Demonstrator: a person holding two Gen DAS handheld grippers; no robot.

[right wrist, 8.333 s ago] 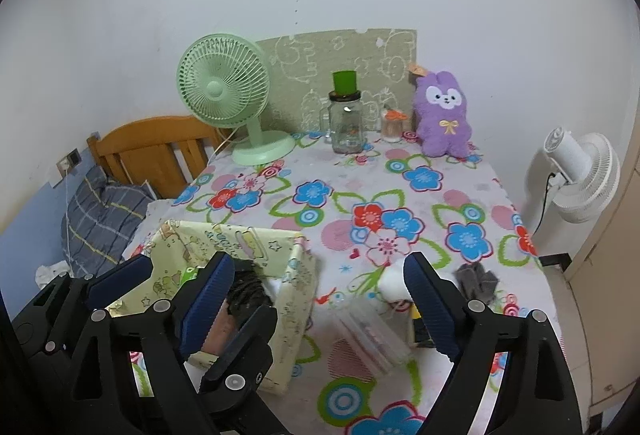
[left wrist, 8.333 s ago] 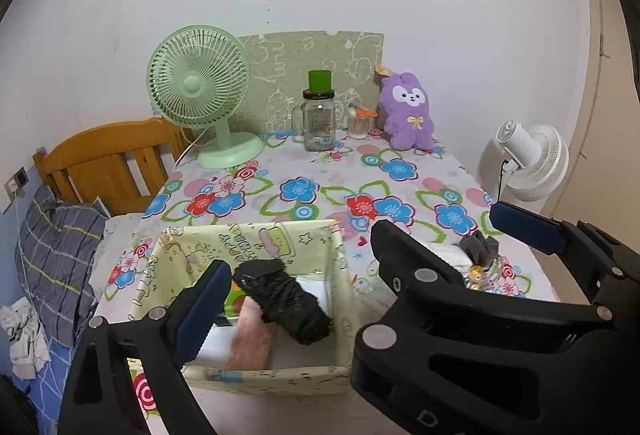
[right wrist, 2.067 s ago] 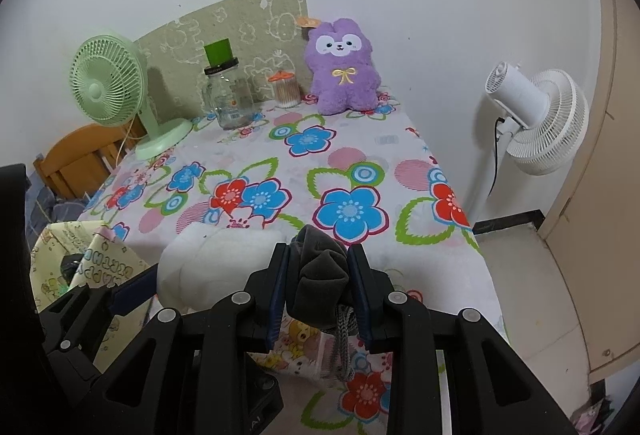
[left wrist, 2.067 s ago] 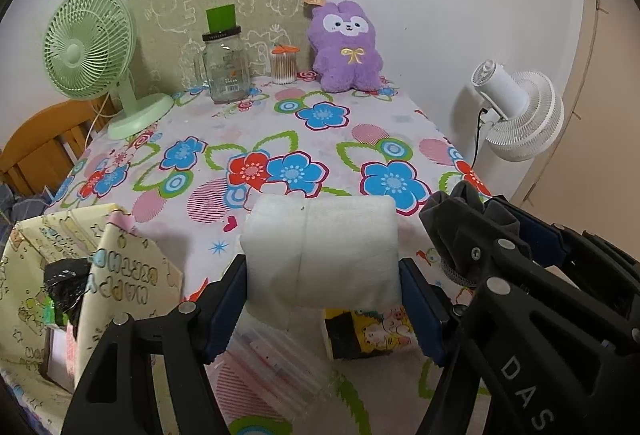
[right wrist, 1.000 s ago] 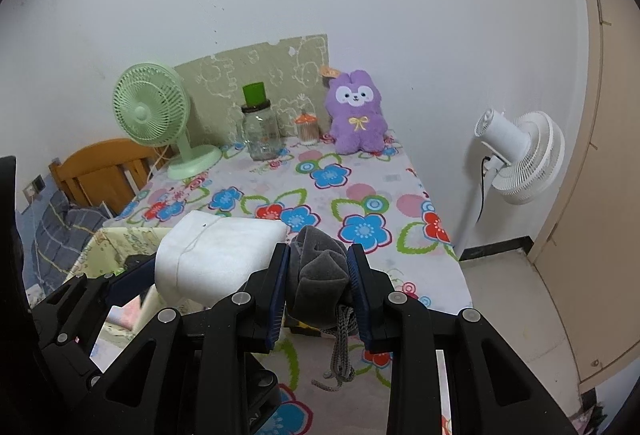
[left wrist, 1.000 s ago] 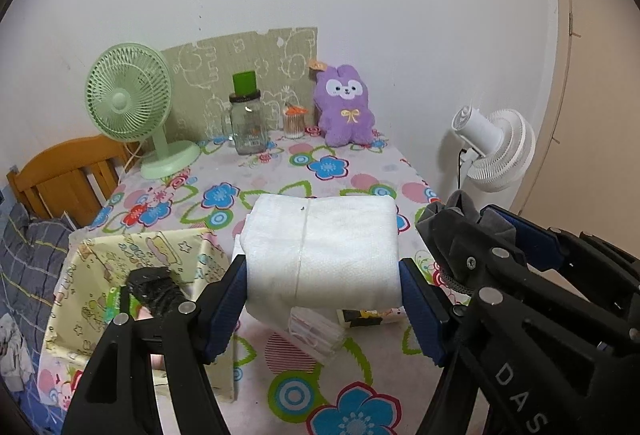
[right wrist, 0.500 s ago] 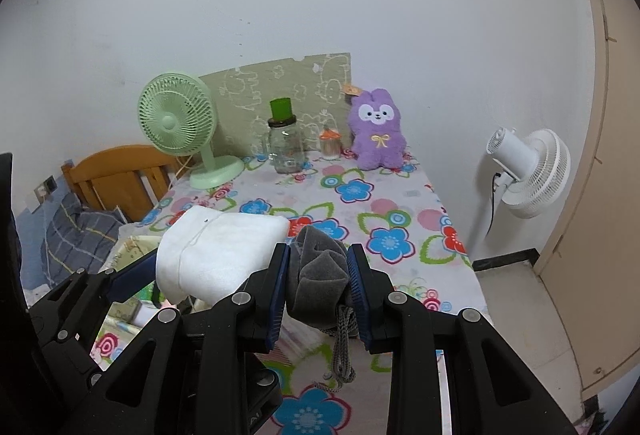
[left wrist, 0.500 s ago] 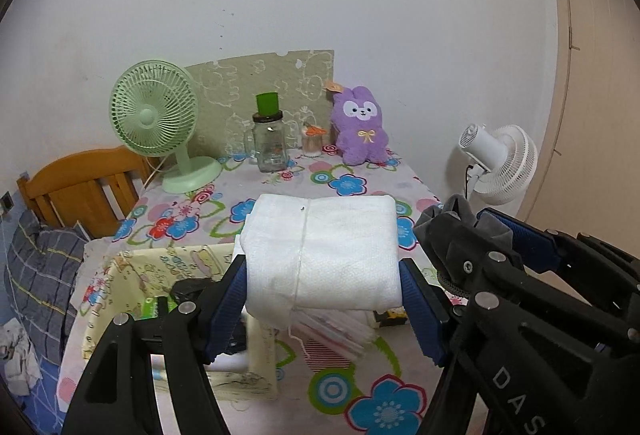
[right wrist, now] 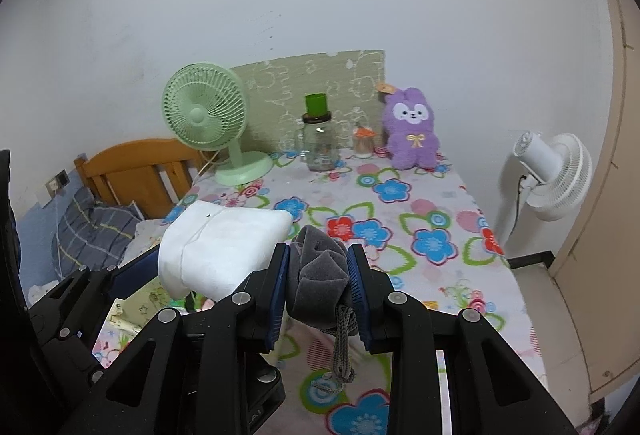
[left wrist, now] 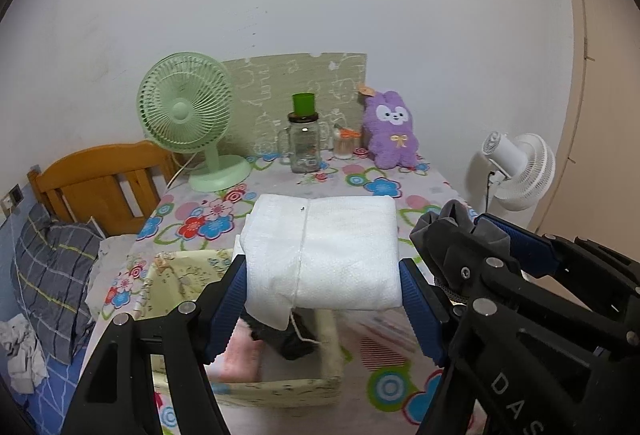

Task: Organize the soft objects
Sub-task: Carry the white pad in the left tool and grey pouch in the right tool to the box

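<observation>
At lower centre of the frame the right gripper (right wrist: pixel 318 289) clamps a bunched grey pouch (right wrist: pixel 319 281), its cord dangling below — just left of it a folded white cloth (right wrist: pixel 218 249) sits in the left gripper's (right wrist: pixel 132 277) hold, above a patterned box (right wrist: pixel 138 301) on the floral tablecloth (right wrist: pixel 404 219)

Both my wrist cams look forward and down over the desk (left wrist: pixel 280 191) toward the purple plush (left wrist: pixel 390 137) at the far wall; both share it.
</observation>
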